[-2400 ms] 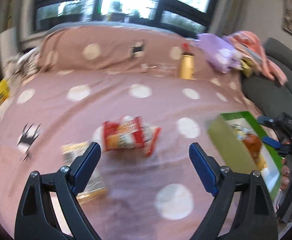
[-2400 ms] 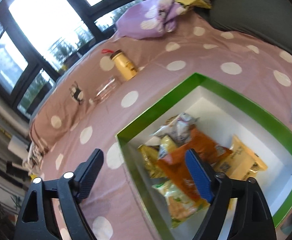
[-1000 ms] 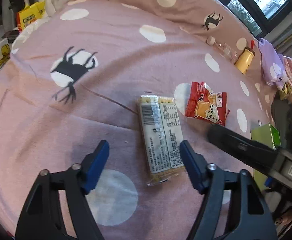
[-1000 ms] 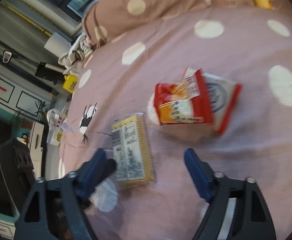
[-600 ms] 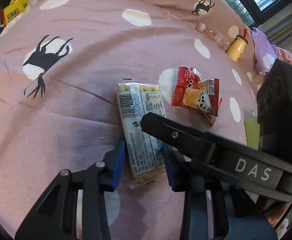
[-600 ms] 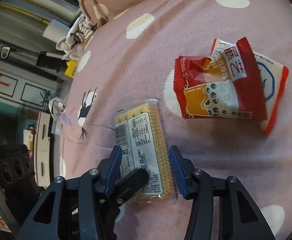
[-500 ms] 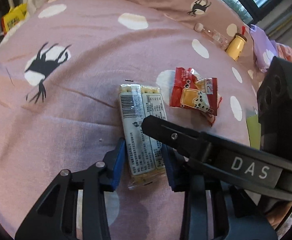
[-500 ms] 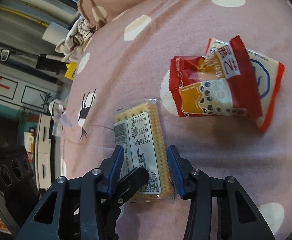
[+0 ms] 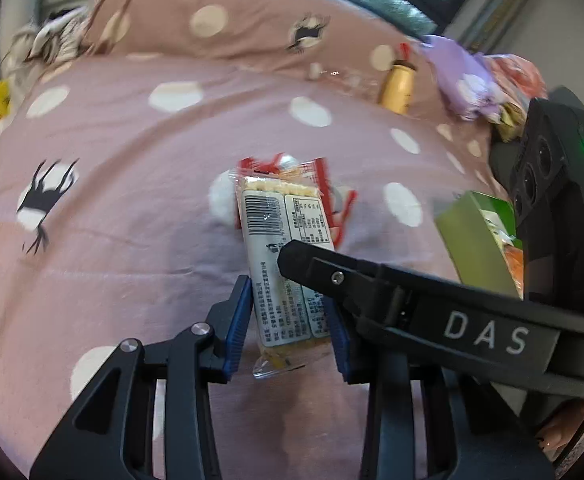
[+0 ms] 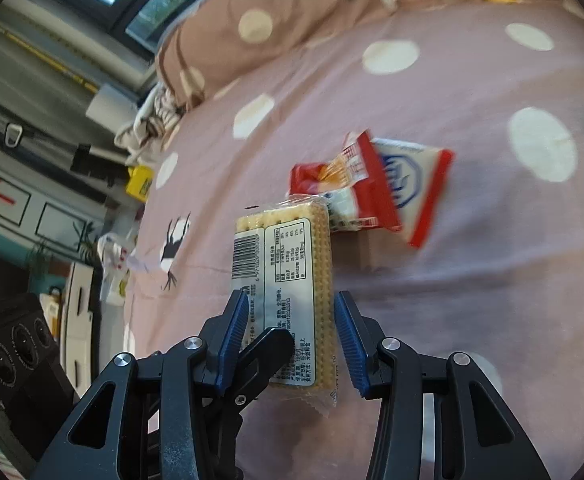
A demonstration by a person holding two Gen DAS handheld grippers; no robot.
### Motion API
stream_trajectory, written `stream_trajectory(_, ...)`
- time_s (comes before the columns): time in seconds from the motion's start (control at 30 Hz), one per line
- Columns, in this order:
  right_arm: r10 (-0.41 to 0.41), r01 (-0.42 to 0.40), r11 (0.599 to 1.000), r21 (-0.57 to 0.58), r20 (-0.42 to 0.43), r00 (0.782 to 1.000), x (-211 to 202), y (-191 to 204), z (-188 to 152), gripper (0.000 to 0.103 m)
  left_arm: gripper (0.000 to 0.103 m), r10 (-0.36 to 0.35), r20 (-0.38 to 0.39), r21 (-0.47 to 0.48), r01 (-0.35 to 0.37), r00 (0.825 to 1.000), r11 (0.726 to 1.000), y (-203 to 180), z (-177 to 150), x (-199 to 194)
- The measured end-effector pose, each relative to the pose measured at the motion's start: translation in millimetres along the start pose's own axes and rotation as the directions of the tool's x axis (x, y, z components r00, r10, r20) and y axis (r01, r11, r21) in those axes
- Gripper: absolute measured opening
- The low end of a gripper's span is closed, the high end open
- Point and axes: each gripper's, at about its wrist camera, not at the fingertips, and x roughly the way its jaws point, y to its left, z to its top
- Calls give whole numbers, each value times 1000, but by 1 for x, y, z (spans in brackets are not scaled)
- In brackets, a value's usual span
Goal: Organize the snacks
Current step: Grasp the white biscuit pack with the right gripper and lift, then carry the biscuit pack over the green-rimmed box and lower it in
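Observation:
A clear-wrapped cracker pack point(image 9: 282, 256) is lifted above the pink dotted bedspread. My left gripper point(image 9: 288, 330) is shut on its near end. My right gripper point(image 10: 290, 340) is shut on the same cracker pack point(image 10: 288, 292) from the other side; its black arm crosses the left wrist view. A red snack bag point(image 10: 372, 184) lies on the bedspread just beyond the pack, partly hidden behind the pack in the left wrist view point(image 9: 332, 184). A green box point(image 9: 474, 240) with snacks inside sits at the right.
A yellow bottle point(image 9: 398, 84) and a small clear bottle point(image 9: 332, 76) lie near the pillow at the back. Purple and pink bags point(image 9: 468, 80) are piled at the back right. Clutter and a yellow box point(image 10: 142, 182) stand beyond the bed's left edge.
Both grippers closed on the cracker pack and lifted it off the bedspread. The views have tilted up, so the pack now overlaps the red bag.

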Motion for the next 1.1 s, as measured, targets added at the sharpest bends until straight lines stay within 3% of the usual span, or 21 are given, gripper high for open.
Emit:
stream_trajectory(0.23, -37, 43, 998, -56, 114, 993, -27, 4, -7, 48, 35, -29, 88, 71, 23, 996, 997, -19, -8, -13)
stream_trajectory(0.43, -37, 63, 991, -121, 205, 978, -54, 10, -12, 48, 35, -61, 183, 100, 43, 981, 994, -35, -10, -28)
stream_trajectory(0.63, -63, 122, 978, -168, 318, 946, -89, 8, -11, 48, 35, -123, 212, 125, 98, 970, 987, -61, -4, -33)
stream_trajectory(0.83, -57, 108, 986, -124, 359, 932, -118, -14, -7, 48, 35, -128, 240, 199, 80, 962, 977, -99, 1, -34)
stream_trajectory(1.1, -80, 119, 991, -57, 463, 883, -158, -37, -7, 48, 35, -181, 253, 281, 107, 950, 954, -139, 8, -32)
